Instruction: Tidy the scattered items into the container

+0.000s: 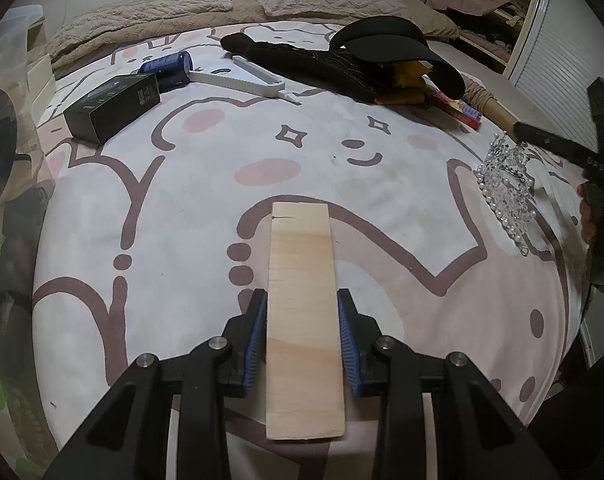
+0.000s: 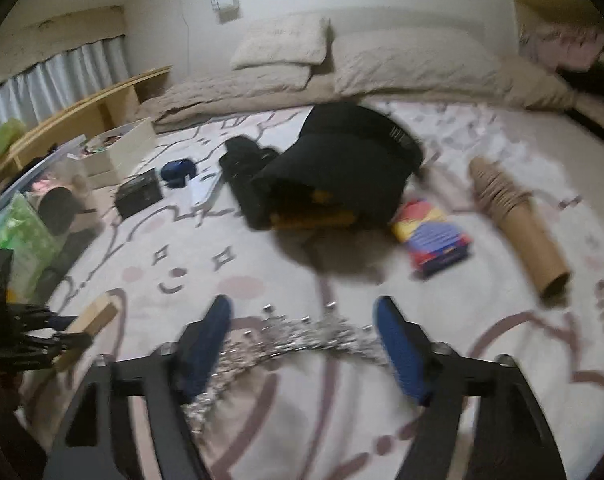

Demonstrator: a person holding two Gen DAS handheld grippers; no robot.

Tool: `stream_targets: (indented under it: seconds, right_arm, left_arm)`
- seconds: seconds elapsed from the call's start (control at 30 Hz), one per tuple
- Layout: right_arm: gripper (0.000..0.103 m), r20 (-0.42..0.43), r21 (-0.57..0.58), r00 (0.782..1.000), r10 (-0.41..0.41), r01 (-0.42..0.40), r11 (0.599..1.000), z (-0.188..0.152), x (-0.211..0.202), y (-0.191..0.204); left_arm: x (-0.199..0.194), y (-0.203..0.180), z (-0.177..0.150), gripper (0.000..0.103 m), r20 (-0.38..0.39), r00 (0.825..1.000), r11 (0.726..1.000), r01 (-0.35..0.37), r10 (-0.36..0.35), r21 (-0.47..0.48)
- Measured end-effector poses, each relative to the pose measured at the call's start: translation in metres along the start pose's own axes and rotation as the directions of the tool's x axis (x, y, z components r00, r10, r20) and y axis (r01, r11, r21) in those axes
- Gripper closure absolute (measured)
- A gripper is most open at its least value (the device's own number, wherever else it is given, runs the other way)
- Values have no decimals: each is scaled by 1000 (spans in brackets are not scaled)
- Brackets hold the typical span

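Left gripper (image 1: 302, 332) is clamped on a wooden plank (image 1: 302, 312), blue pads pressed against both long edges, plank sticking forward over the patterned blanket (image 1: 206, 200) on the bed.

Right gripper (image 2: 303, 344) has its jaws partway apart with the tiara (image 2: 286, 344) lying between them. The frame is blurred, so I cannot tell whether the pads touch it. In the left wrist view the tiara (image 1: 505, 188) lies on the blanket near its right edge.

Other loose items on the blanket:
- Far-left area: black box (image 1: 112, 106) and blue can (image 1: 168, 66), with a white plastic tool (image 1: 242, 78) just beside them.
- Far middle: black glove (image 1: 302, 62) and black visor cap (image 1: 389, 46) over something yellow.
- Right side: colourful box (image 2: 433, 236) and cardboard tube (image 2: 517, 220).

Clear container (image 2: 30, 216) stands off the blanket's left edge, already holding things.
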State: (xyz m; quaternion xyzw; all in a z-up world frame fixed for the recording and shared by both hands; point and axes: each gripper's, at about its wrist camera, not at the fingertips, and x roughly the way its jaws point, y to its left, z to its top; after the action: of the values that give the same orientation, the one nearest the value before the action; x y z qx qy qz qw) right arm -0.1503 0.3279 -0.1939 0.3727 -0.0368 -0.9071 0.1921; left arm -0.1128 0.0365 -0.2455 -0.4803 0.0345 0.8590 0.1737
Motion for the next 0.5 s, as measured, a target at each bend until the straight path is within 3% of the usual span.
stream_targets:
  seconds: [0.37,0.5]
  right_arm:
    - [31,-43,-8,997,-66,66,998,2,20,4]
    - [46,-37,-47,991,-130,128,991,0,25,8]
  left_arm:
    - [1,1,-2,69,2,1000,1000,17,-17,4]
    - [1,2,-2,69,1,1000,1000,23,-23,6]
